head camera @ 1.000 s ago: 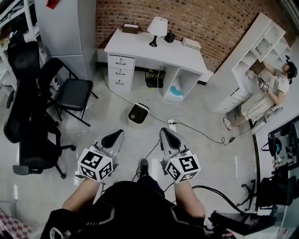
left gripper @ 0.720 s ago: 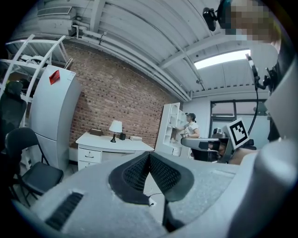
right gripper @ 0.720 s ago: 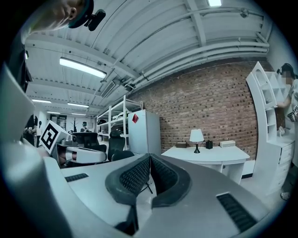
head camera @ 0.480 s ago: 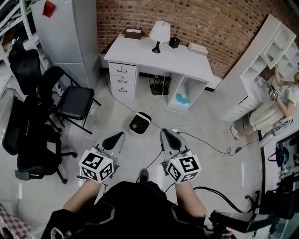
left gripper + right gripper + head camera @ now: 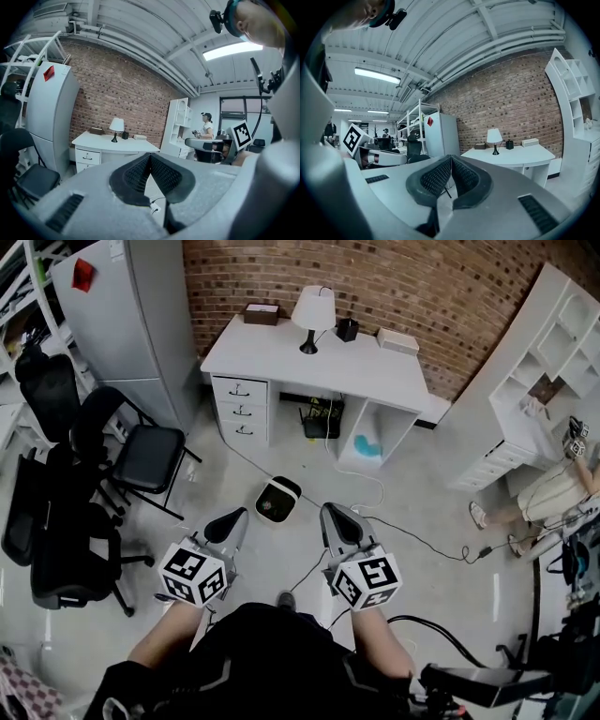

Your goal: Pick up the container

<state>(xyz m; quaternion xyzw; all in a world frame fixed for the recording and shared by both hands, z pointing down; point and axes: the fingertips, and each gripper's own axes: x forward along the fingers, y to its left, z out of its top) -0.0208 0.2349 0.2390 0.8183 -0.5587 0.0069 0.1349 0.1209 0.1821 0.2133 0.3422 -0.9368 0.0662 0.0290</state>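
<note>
A small white container (image 5: 277, 499) with a dark inside stands on the floor just ahead of both grippers, in the head view. A white desk (image 5: 281, 352) by the brick wall carries a brown box (image 5: 262, 313), a lamp (image 5: 313, 307), a small black container (image 5: 347, 329) and a white box (image 5: 398, 340). My left gripper (image 5: 228, 521) (image 5: 150, 157) is shut with nothing in it. The right gripper (image 5: 337, 517) (image 5: 451, 159) is shut and empty too. Both are held at waist height, side by side, well short of the desk.
Black chairs (image 5: 141, 451) crowd the left, beside a tall grey cabinet (image 5: 122, 324). Cables (image 5: 412, 545) run over the floor from the desk to the right. White shelving (image 5: 548, 343) leans at the right, with a person (image 5: 562, 484) crouched by it.
The desk and the floor container have slid lower in the head view and more wall shows. The person at the right has moved down the frame. Both grippers stay shut in place.
</note>
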